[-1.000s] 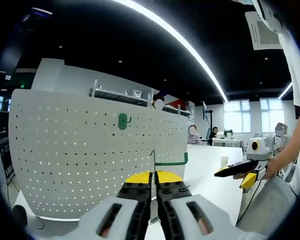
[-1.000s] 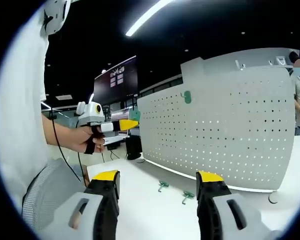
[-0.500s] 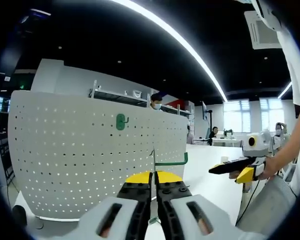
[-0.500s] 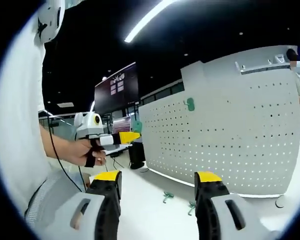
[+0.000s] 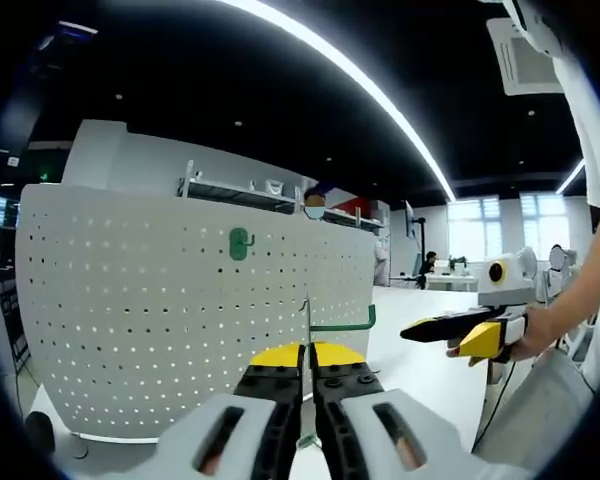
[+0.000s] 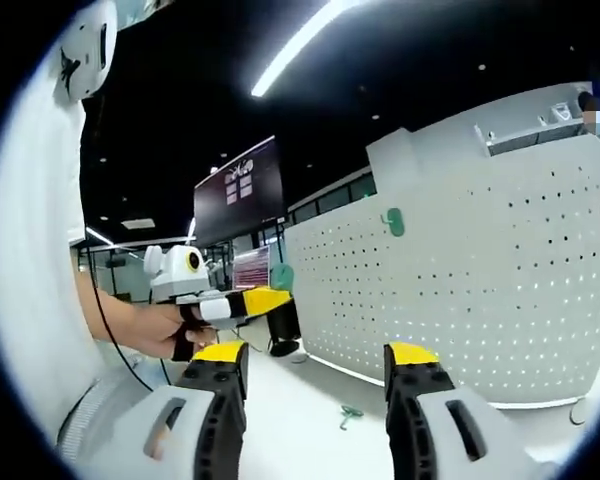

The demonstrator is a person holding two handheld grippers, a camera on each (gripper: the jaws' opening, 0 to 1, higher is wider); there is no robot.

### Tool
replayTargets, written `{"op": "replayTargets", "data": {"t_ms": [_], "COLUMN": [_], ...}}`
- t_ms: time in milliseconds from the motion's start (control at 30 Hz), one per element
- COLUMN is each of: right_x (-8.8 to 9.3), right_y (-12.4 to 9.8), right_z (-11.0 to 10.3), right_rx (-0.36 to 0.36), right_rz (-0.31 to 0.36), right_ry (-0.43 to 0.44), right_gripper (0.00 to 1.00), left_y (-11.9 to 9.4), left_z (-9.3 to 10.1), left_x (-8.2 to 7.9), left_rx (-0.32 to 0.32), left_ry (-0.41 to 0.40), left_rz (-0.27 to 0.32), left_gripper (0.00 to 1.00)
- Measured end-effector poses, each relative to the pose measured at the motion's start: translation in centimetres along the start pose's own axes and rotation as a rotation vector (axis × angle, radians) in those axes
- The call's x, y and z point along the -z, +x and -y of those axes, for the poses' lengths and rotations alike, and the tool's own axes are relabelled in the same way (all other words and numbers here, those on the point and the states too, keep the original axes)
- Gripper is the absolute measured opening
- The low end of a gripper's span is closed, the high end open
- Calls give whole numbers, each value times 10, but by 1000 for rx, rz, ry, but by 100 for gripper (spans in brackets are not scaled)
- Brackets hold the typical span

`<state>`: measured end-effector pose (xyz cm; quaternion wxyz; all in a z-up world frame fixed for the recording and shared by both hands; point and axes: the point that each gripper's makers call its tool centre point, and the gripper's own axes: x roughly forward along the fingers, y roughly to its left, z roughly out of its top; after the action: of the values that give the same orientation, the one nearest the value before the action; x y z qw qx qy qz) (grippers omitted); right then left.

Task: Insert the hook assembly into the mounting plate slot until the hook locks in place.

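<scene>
The white perforated mounting plate (image 5: 170,310) stands upright on the table, with one green hook (image 5: 239,243) fixed high on it. My left gripper (image 5: 307,352) is shut on a green hook assembly (image 5: 342,323), held a short way in front of the plate. In the right gripper view that same gripper (image 6: 230,303) comes in from the left in a hand, the green hook assembly (image 6: 281,277) at its tip, beside the mounting plate (image 6: 470,290) and its fixed hook (image 6: 393,222). My right gripper (image 6: 313,358) is open and holds nothing; it also hangs in the air at the right (image 5: 458,330).
A loose green hook (image 6: 349,413) lies on the white table (image 6: 300,420) in front of the plate. A person's white sleeve and arm (image 6: 40,300) fill the left side. Desks and people sit far behind at the right (image 5: 430,275).
The right gripper has drifted left and slightly up in the left gripper view. The right gripper view has tilted upward, so the table and loose hooks sit lower. The left gripper keeps its hold.
</scene>
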<state>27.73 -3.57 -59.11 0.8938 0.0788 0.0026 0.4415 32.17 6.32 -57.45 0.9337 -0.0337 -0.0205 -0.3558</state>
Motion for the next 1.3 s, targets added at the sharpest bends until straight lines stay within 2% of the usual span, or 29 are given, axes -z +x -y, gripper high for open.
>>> {"op": "replayTargets", "data": {"t_ms": [433, 1300], "right_x": [-11, -25], "right_y": [12, 32], "right_z": [-6, -20], "right_rx": [-20, -69], "right_rz": [37, 65], "right_ry": [19, 20], "right_gripper": [48, 36], "left_y": [6, 12], "left_z": [10, 24], "left_x": [-1, 2], "left_rx": [-3, -14], "left_ry": [6, 30], "left_rz": [-4, -23], "left_gripper": [2, 2]}}
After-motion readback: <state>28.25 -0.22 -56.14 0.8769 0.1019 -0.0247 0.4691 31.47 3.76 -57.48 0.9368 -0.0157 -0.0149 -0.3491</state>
